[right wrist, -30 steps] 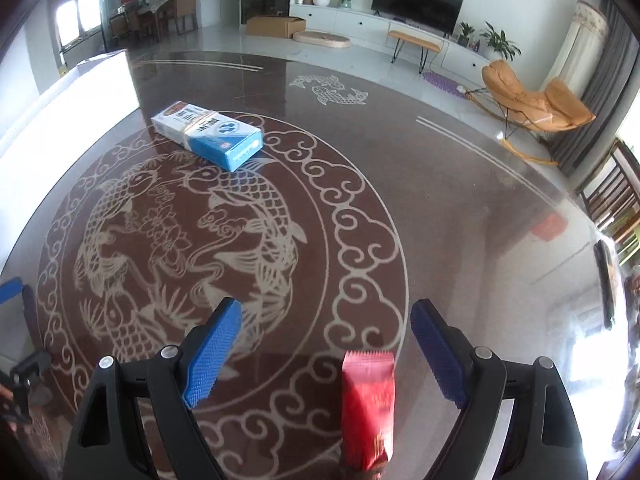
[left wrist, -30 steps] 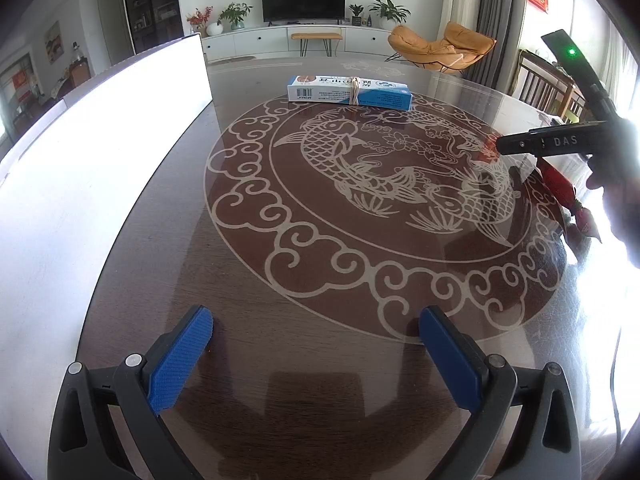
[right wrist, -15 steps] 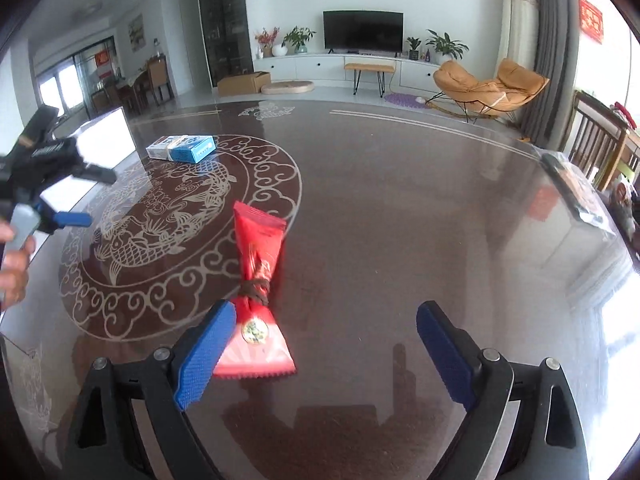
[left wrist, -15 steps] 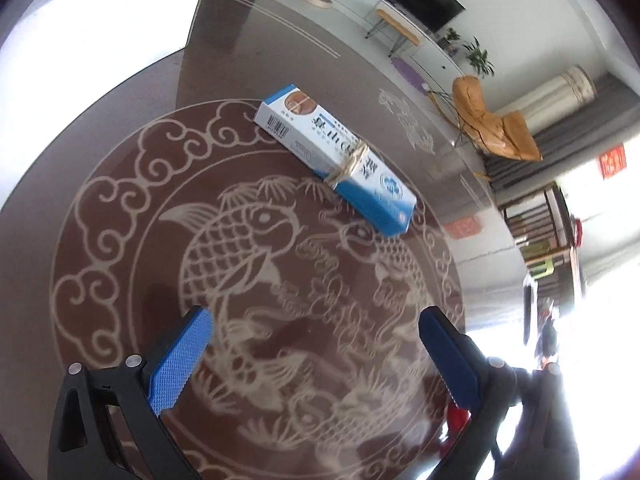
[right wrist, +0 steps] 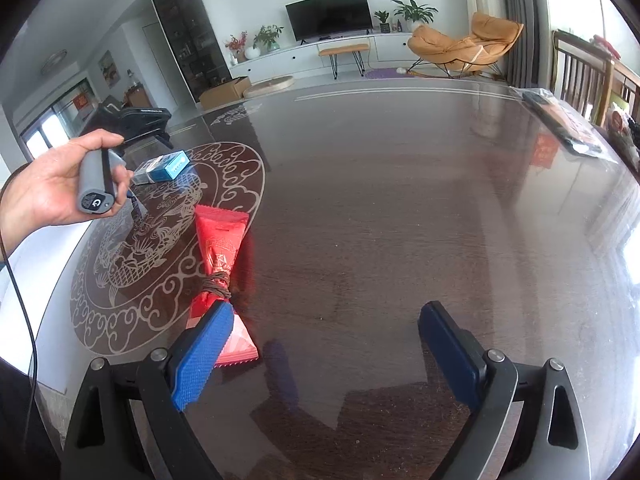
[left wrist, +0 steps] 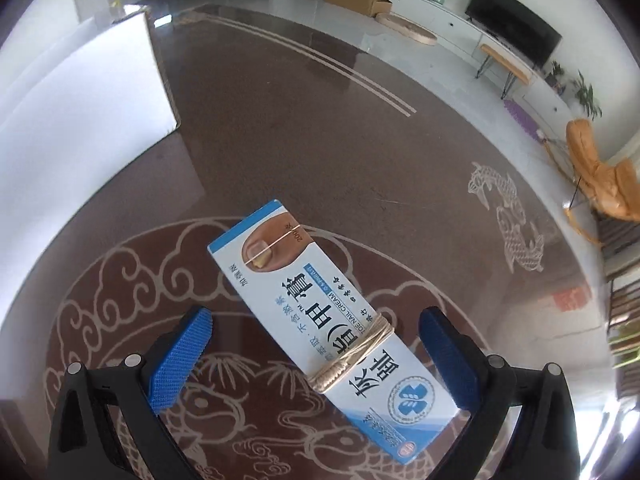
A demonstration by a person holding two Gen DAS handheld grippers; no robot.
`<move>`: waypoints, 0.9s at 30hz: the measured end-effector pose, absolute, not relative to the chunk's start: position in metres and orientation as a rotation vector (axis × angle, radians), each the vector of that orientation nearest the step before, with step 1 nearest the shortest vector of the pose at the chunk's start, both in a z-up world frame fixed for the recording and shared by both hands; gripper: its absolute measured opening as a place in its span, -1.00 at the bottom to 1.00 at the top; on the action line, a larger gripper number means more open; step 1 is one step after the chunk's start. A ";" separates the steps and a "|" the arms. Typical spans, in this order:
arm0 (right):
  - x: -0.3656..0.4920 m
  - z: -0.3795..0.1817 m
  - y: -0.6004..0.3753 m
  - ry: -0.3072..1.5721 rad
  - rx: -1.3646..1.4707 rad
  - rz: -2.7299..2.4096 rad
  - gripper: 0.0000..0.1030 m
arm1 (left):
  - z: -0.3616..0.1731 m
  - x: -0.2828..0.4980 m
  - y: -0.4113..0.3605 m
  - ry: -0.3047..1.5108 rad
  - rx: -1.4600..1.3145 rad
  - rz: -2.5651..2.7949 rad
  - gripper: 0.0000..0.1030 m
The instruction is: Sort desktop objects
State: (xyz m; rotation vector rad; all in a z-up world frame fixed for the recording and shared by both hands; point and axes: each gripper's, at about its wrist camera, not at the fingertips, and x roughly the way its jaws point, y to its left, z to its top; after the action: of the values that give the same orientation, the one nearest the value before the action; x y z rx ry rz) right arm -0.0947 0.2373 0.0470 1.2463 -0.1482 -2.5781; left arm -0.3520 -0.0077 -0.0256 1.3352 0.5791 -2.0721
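Observation:
A white and blue cream box (left wrist: 328, 328) tied with string lies slantwise on the dark patterned table. My left gripper (left wrist: 320, 354) is open, and the box's near end lies between its fingers, close to the right finger (left wrist: 448, 360). The box also shows far left in the right wrist view (right wrist: 162, 168). A red snack packet (right wrist: 218, 272) tied with brown string lies on the table. My right gripper (right wrist: 324, 352) is open and empty, its left finger (right wrist: 200, 356) over the packet's near end.
A white board (left wrist: 80, 112) stands along the table's left side. A plastic bag with dark items (right wrist: 560, 120) lies at the far right edge, next to wooden chairs. The hand holding the left gripper's handle (right wrist: 94, 184) shows at left.
My left gripper has moved forward to the cream box, which now lies between its fingers. My right gripper has shifted slightly right; the red packet now lies by its left finger.

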 end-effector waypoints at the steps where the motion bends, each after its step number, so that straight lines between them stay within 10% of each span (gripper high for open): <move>1: -0.095 0.048 0.238 -0.148 1.247 -2.578 0.85 | -0.028 -0.356 0.002 0.459 1.349 -2.111 1.00; 6: -0.096 0.048 0.237 -0.148 1.246 -2.579 0.85 | -0.037 -0.329 0.012 0.231 1.300 -2.463 1.00; 10: -0.096 0.049 0.234 -0.130 1.252 -2.586 0.84 | -0.034 -0.286 0.012 0.092 1.272 -2.638 -0.12; 27: -0.082 0.062 0.239 -0.129 1.125 -2.672 0.84 | -0.019 -0.065 -0.046 0.018 1.345 -2.793 0.06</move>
State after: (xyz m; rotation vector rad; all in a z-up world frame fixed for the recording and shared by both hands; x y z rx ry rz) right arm -0.0820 0.2385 0.0623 1.1254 -0.1289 -2.6718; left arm -0.0651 -0.0465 -0.0188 1.3453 0.0185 -2.7927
